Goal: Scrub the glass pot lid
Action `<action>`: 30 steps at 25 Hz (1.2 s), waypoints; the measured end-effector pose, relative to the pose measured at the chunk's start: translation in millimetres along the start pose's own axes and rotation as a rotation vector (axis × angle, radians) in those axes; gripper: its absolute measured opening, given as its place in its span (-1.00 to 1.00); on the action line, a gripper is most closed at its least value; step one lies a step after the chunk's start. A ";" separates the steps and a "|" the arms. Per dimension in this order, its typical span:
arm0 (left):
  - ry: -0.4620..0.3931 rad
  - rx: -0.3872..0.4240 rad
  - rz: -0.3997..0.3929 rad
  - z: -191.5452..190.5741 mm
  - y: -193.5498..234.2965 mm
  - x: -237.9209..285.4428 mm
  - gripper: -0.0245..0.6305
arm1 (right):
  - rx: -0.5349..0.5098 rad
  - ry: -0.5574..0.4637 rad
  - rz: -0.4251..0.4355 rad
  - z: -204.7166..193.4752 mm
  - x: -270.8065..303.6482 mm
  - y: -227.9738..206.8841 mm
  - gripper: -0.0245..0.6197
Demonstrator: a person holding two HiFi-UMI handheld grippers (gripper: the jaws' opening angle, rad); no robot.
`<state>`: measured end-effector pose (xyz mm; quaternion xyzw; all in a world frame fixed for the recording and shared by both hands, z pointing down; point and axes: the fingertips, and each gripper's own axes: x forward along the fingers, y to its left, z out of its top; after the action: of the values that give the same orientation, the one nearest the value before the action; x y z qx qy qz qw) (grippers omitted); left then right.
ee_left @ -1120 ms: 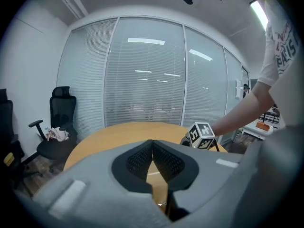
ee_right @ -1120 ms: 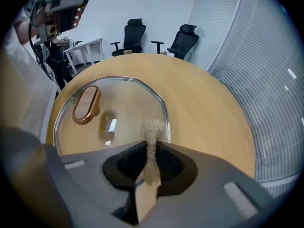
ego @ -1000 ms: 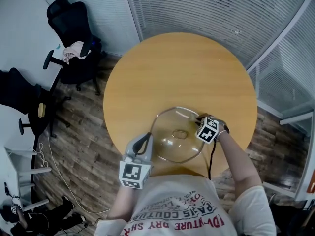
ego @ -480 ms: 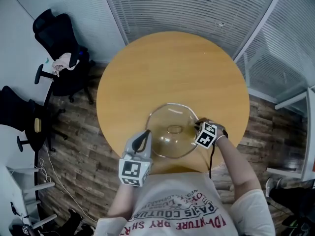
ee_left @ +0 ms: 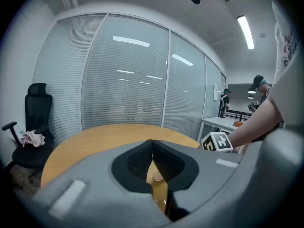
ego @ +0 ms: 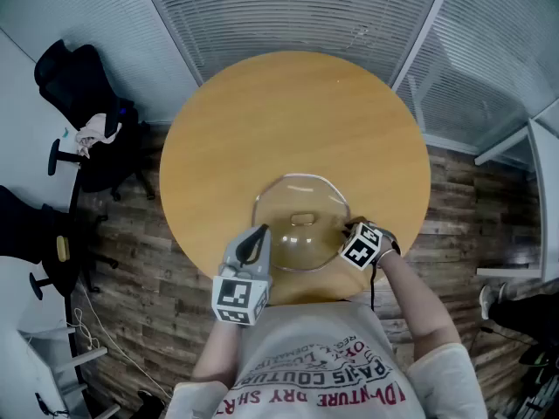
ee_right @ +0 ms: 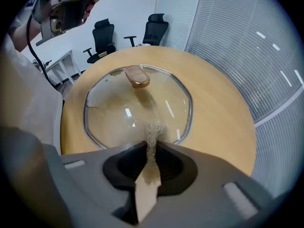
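The glass pot lid (ego: 301, 223) lies dome up on the round wooden table (ego: 293, 112), near its front edge, with its brown knob (ego: 302, 219) in the middle. My right gripper (ego: 351, 231) is shut on a brownish scouring pad (ee_right: 153, 132), which presses on the glass of the lid (ee_right: 137, 108) just inside the near-right rim, short of the knob (ee_right: 137, 76). My left gripper (ego: 258, 238) is shut, its tips at the lid's near-left rim. In the left gripper view the shut left gripper (ee_left: 152, 144) shows only a sliver of lid and table below its tips.
Two black office chairs (ego: 79, 85) stand on the wood floor to the left, one with a cloth (ego: 92, 131) on it. Glass walls with blinds (ego: 288, 16) run behind the table. People (ee_left: 259, 87) stand by a white desk (ee_left: 218, 122) far off.
My right gripper has slid the pad along the lid's right side toward me. The left gripper stays at the near-left rim. The head view has shifted.
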<state>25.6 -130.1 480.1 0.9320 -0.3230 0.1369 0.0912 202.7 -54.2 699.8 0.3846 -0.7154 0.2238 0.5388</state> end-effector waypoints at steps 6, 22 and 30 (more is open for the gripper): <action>0.037 0.000 -0.074 -14.2 -4.7 -4.9 -0.90 | 0.135 0.001 -0.019 -9.3 -6.6 31.0 -0.74; 0.064 0.010 -0.173 -33.8 21.8 -33.1 -0.90 | 0.395 -0.012 -0.001 32.7 -8.9 118.2 -0.74; 0.073 -0.024 -0.177 -43.0 35.8 -37.0 -0.90 | 0.372 -0.027 0.081 67.9 -0.1 160.2 -0.74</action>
<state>-33.2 -125.4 512.0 0.9501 -0.2376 0.1582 0.1257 35.3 -7.2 693.2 0.4513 -0.6837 0.3688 0.4392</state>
